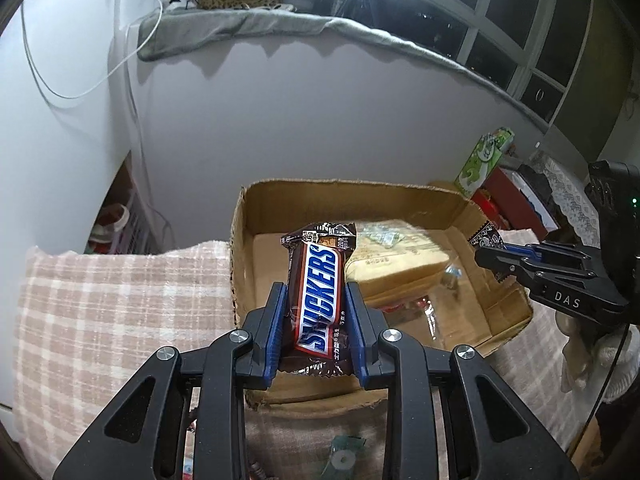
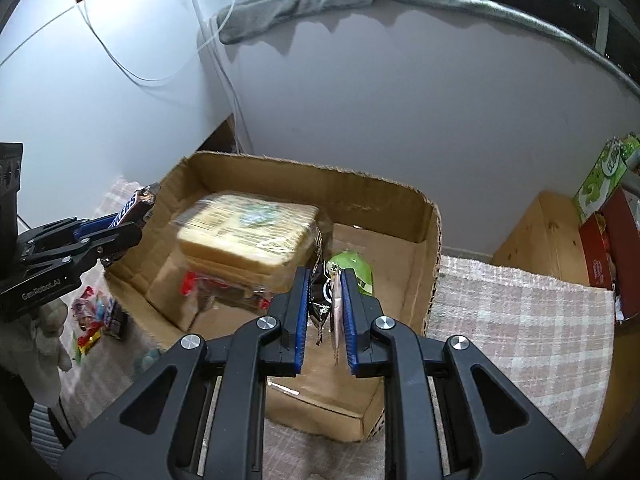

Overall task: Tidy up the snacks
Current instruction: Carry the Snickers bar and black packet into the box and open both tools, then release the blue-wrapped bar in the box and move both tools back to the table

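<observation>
Both tongs loaded over my cardboard box (image 1: 440, 196), so each drop lands beside the bread pack (image 2: 248, 232) inside. Left gripper (image 1: 316, 300) clamps the Snickers bar (image 1: 320, 292) lengthwise; right gripper (image 2: 326, 300) pinches a thin dark sachet (image 2: 338, 308) edge-on.

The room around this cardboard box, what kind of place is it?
Probably a lived-in home room, perhaps a bedroom: a checked cloth under the cardboard box, a grey blanket along the window ledge, dark window panes above.
</observation>
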